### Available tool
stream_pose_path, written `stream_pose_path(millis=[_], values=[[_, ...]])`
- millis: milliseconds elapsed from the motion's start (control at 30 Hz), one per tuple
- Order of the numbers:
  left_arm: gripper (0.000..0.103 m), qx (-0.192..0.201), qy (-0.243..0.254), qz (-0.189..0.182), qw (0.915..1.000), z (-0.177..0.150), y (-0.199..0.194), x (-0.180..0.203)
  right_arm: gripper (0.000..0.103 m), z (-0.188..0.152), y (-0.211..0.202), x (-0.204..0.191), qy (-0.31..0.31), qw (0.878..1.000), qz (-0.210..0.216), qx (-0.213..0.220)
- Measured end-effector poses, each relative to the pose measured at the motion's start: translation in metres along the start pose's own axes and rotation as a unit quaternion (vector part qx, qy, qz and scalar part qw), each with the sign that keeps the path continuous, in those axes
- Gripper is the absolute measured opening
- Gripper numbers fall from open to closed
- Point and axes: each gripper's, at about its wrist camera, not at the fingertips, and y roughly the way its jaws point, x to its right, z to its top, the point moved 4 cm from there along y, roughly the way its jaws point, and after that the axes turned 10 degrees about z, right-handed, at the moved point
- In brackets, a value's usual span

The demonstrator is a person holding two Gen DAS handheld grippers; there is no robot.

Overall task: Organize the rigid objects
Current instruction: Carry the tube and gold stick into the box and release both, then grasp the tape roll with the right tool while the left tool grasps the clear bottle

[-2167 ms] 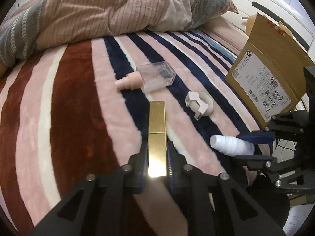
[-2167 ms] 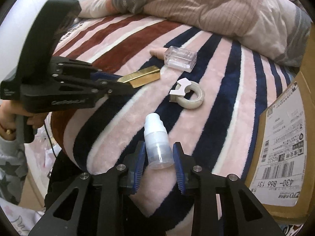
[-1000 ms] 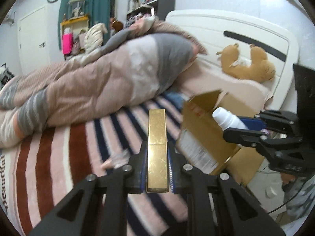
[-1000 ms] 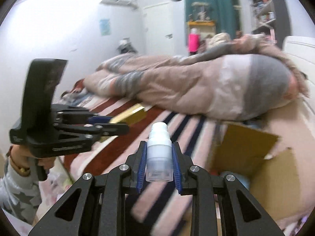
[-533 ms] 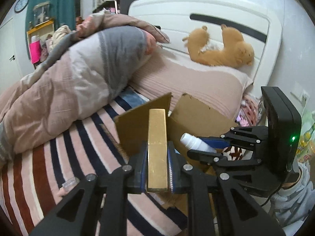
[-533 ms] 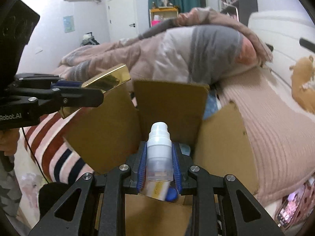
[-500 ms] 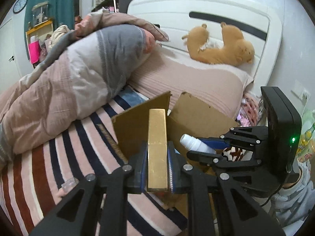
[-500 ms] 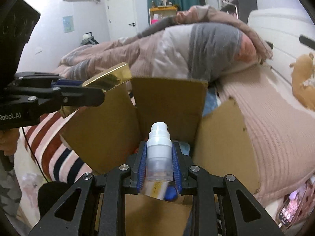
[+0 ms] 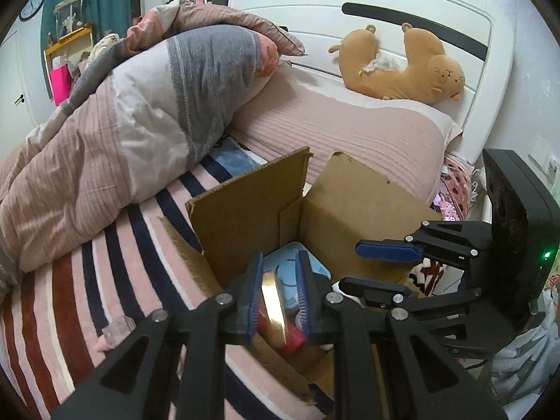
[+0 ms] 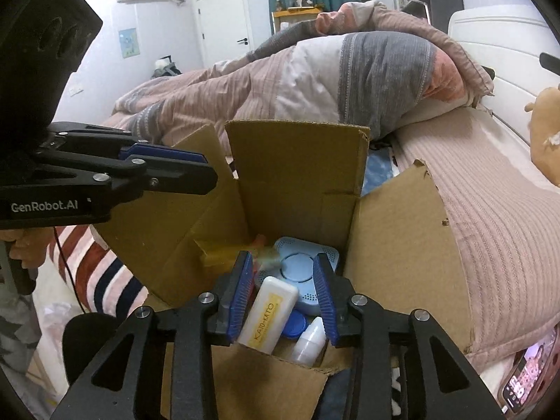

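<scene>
Both hand-held grippers hang over the open cardboard box [image 10: 297,175] on the bed. The left hand-held gripper [image 9: 279,297] has its jaws spread apart with nothing clamped; the gold bar [image 9: 273,306] shows tilted in the gap between them, down inside the box, and it touches neither blue pad as far as I can see. Just beyond the fingertips lies a light blue round-faced device [image 9: 290,276], and below the bar there is something red that I cannot make out.

The right hand-held gripper [image 10: 284,295] is also wide open and holds nothing. Directly under its gap a cream case [image 10: 267,315] printed KATO-KATO lies in the box, and just to the right of that, close to the right pad, the white bottle [image 10: 309,341] lies with its tip pointing away from the camera. A blue lid [image 10: 294,323] sits between the two. The light blue device lies further in, just past the fingertips. A yellowish blur near the left pad is too smeared to identify.

Left of the left hand-held gripper, out on the striped blanket [image 9: 70,297], lies a clear spray bottle [image 9: 117,325]. Further off, a rumpled duvet [image 9: 140,105] is piled up, and a tan plush toy [image 9: 402,63] leans against the white headboard [image 9: 315,7].
</scene>
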Motion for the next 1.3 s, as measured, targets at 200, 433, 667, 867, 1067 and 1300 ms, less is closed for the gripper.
stream_pose_path(millis=[200,433,667,867,1067,1300], values=[[0.045,0.021,-0.021,-0.011,0.9995,-0.002,-0.021,-0.014,0.037,0.002,-0.002,-0.005,-0.001,1.0,-0.003,-0.004],[0.065,0.057,-0.051,0.013,0.997,-0.013,-0.061,-0.057,0.042,0.014,-0.007,-0.024,-0.013,1.0,-0.009,-0.006],[0.079,0.081,-0.09,0.067,0.9904,-0.042,-0.095,-0.123,0.043,0.047,-0.014,-0.078,-0.048,0.999,-0.004,0.025],[0.083,0.078,-0.121,0.113,0.9831,-0.078,-0.103,-0.185,0.043,0.064,0.005,-0.144,-0.086,0.995,0.039,0.024],[0.087,0.047,-0.15,0.126,0.9795,-0.119,-0.079,-0.232,0.045,0.06,0.056,-0.197,-0.105,0.991,0.083,-0.015],[0.091,0.009,-0.161,0.102,0.9816,-0.153,-0.025,-0.251,0.062,0.03,0.131,-0.202,-0.067,0.992,0.082,-0.068]])
